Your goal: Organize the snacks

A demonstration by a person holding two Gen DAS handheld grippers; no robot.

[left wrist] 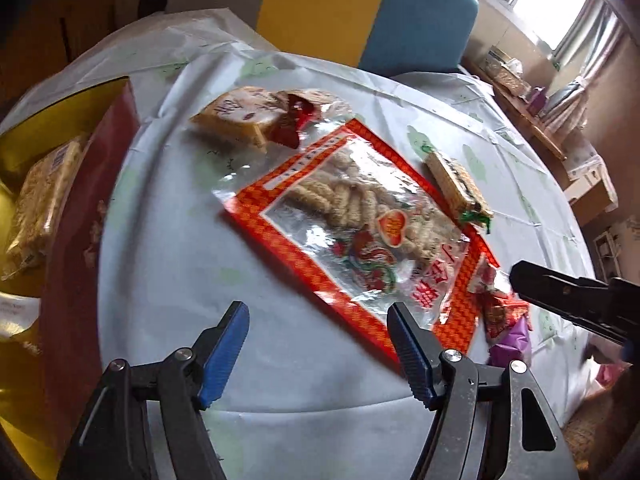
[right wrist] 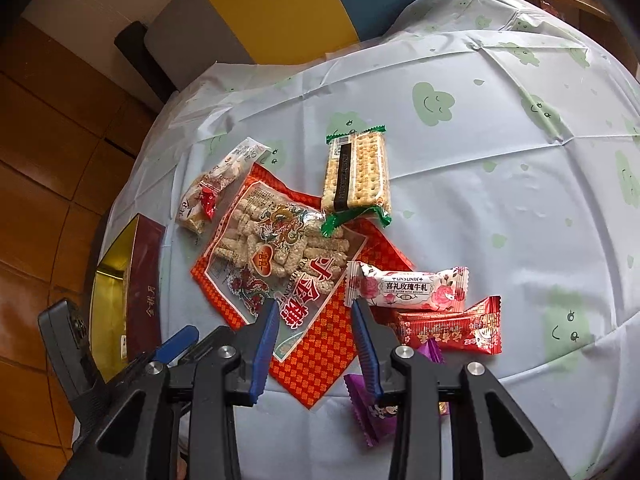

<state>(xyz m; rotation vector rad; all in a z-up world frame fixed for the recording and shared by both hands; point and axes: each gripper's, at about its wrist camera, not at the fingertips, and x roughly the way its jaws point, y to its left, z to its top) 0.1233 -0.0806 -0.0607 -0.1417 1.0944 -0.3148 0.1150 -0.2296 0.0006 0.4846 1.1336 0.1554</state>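
I see my left gripper spread wide and empty, right gripper part-open over the red sesame-stick bag, cracker pack at twelve o'clock, red box at nine holding a noodle-like pack.

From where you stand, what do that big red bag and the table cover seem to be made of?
Big red bag: glossy plastic film, probably; its clear window shows the snacks and glints. Table cover: thin plastic-looking sheet, matte sheen, sharp fold creases.

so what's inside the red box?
One clear pack of pale crispy snack lies in the red box on its gold lining. The rest of the inside is out of frame or hidden by the wall.
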